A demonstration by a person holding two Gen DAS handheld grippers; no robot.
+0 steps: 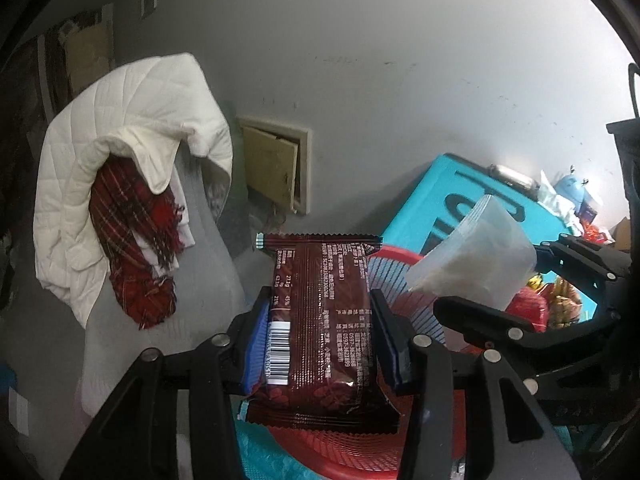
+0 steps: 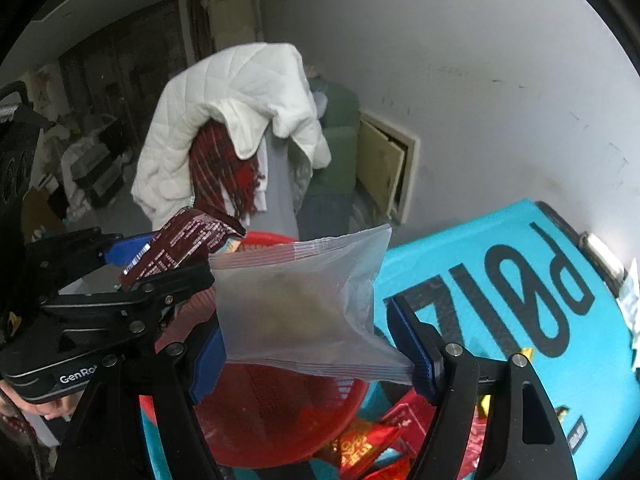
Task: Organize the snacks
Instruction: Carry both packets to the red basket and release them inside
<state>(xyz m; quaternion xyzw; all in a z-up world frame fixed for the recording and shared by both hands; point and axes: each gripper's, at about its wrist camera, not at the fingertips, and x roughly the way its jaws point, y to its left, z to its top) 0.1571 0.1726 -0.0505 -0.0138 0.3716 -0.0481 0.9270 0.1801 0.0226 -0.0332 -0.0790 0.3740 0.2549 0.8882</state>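
My left gripper (image 1: 320,336) is shut on a dark brown snack packet (image 1: 324,320) with a barcode, held above the red mesh basket (image 1: 404,276). The packet also shows in the right wrist view (image 2: 188,244), with the left gripper (image 2: 160,268) at the left. My right gripper (image 2: 316,344) is shut on a frosted zip bag (image 2: 296,300) with brownish contents, held above the red basket (image 2: 276,424). The zip bag (image 1: 476,264) and right gripper (image 1: 532,280) show at the right of the left wrist view.
A turquoise surface with black lettering (image 2: 500,280) lies under the basket. Red and yellow snack packets (image 2: 372,444) lie beside the basket. A chair with a white quilted jacket (image 1: 120,140) and red plaid scarf (image 1: 136,236) stands at the left, by the grey wall.
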